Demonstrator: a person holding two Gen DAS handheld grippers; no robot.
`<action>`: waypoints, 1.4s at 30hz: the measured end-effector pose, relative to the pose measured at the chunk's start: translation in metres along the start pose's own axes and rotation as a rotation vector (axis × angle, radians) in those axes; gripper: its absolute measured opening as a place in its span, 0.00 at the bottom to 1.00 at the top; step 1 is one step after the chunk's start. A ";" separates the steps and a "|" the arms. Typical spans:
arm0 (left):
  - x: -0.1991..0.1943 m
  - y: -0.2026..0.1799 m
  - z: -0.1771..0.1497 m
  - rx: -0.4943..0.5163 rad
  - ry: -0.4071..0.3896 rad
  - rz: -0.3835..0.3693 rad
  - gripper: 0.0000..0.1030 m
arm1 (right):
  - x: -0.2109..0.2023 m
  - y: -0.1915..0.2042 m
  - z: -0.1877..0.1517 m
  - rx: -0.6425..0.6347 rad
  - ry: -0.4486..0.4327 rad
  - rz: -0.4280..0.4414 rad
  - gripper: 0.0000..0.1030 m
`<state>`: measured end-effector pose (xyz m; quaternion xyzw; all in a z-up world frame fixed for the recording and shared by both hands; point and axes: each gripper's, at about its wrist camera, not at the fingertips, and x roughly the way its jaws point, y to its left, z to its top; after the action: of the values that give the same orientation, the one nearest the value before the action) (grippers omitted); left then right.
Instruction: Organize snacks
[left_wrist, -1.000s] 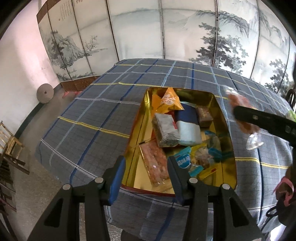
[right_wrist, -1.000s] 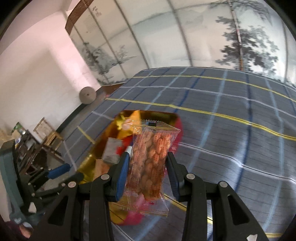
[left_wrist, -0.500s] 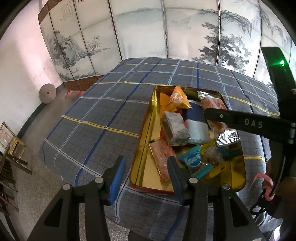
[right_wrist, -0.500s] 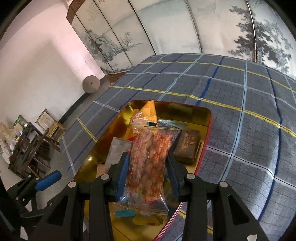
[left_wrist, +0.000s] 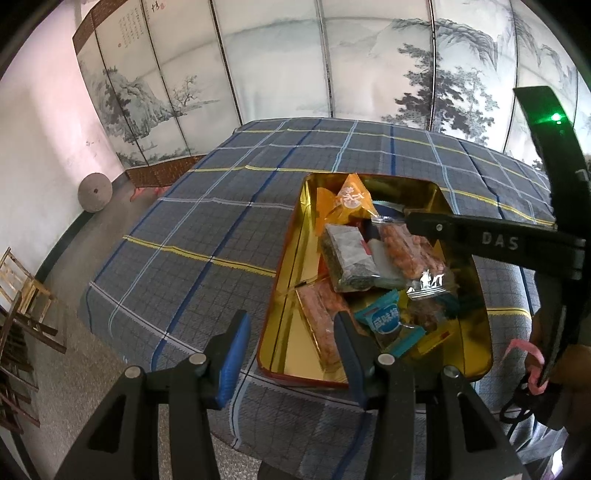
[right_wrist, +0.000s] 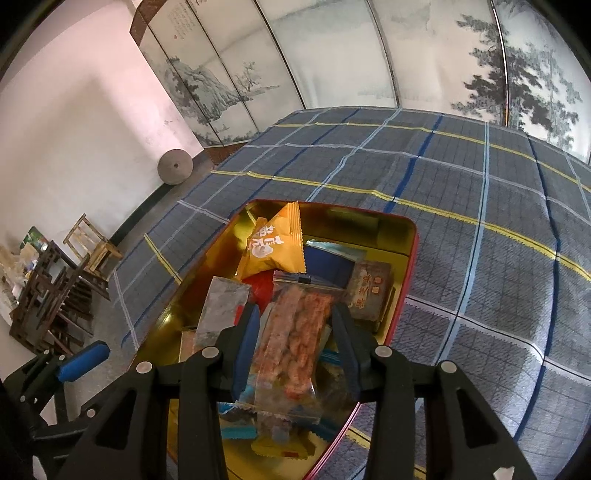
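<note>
Right wrist: my right gripper (right_wrist: 293, 341) pinches the peanut packet (right_wrist: 291, 339) above the gold tin (right_wrist: 404, 280); next, release. Left gripper (left_wrist: 291, 347) gapes empty.

tin: gold inside, red outside, rectangular with rounded corners (left_wrist: 291, 254), lying flat and open on the plaid cloth; landmark for the rest.
peanut packet: clear wrapper, orange-red nuts (right_wrist: 291, 339), long and slim, tilted over the tin's middle, above the other snacks, between the right gripper's (right_wrist: 293, 341) fingers; whether they pinch it cannot be told.
orange bag: puffy, white print (left_wrist: 349, 199), propped at the tin's far end.
grey packet: dark, flat bar (left_wrist: 349, 256), mid-tin, atop the pile.
brown block: wrapped, squarish (right_wrist: 369, 293), by the tin's right wall.
blue sweet: small teal wrapper (left_wrist: 384, 321), near end of the tin.
pink packet: long, clear (left_wrist: 319, 325), flat on the tin's floor, near left.
</note>
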<state>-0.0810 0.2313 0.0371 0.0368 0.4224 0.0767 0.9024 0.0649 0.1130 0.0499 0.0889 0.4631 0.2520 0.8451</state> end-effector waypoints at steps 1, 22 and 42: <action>0.000 -0.001 0.000 0.001 -0.001 -0.001 0.46 | -0.003 0.000 -0.001 0.003 -0.006 0.008 0.38; -0.045 -0.002 -0.009 -0.087 -0.110 -0.028 0.46 | -0.147 0.032 -0.073 -0.162 -0.328 -0.182 0.81; -0.186 -0.010 -0.024 -0.047 -0.417 -0.025 0.86 | -0.240 0.077 -0.109 -0.184 -0.594 -0.266 1.00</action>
<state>-0.2153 0.1904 0.1613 0.0256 0.2252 0.0663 0.9717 -0.1586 0.0484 0.1962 0.0208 0.1796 0.1434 0.9730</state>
